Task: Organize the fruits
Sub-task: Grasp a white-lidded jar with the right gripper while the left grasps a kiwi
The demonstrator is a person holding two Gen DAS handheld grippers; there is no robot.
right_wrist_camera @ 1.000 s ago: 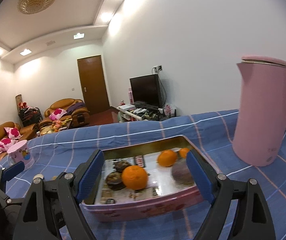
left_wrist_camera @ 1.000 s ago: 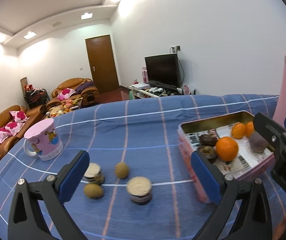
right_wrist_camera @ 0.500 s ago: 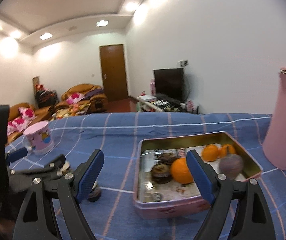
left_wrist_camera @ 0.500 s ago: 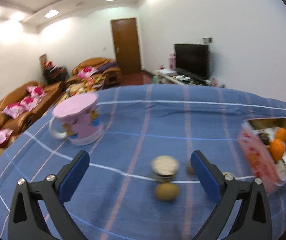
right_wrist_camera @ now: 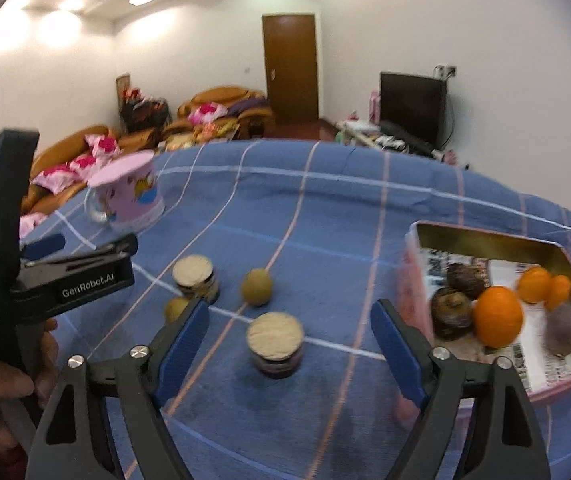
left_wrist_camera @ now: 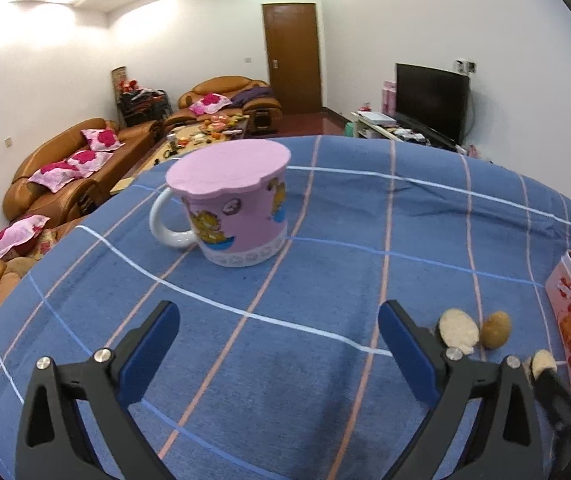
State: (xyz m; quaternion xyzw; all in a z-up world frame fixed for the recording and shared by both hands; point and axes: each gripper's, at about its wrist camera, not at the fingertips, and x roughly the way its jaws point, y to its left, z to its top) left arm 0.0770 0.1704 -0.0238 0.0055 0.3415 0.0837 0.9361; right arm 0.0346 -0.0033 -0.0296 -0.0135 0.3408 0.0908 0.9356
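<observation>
Left wrist view: the left gripper (left_wrist_camera: 277,344), jaws spread and empty, faces a pink mug (left_wrist_camera: 231,206) whose handle points left. Right wrist view, left to right: the right gripper (right_wrist_camera: 289,340), spread wide above the blue tablecloth (right_wrist_camera: 325,220), frames two upright lidded jars (right_wrist_camera: 275,344) and two brown kiwis (right_wrist_camera: 257,286); the pink tin (right_wrist_camera: 557,384) holds three oranges (right_wrist_camera: 499,316).

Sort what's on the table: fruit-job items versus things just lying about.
Job:
- tin box
- big orange inside it
- small brown fruit on the cloth
- sliced pieces
- right gripper, jaws open

Lying about:
- pink mug
- TV
- sofas
</observation>
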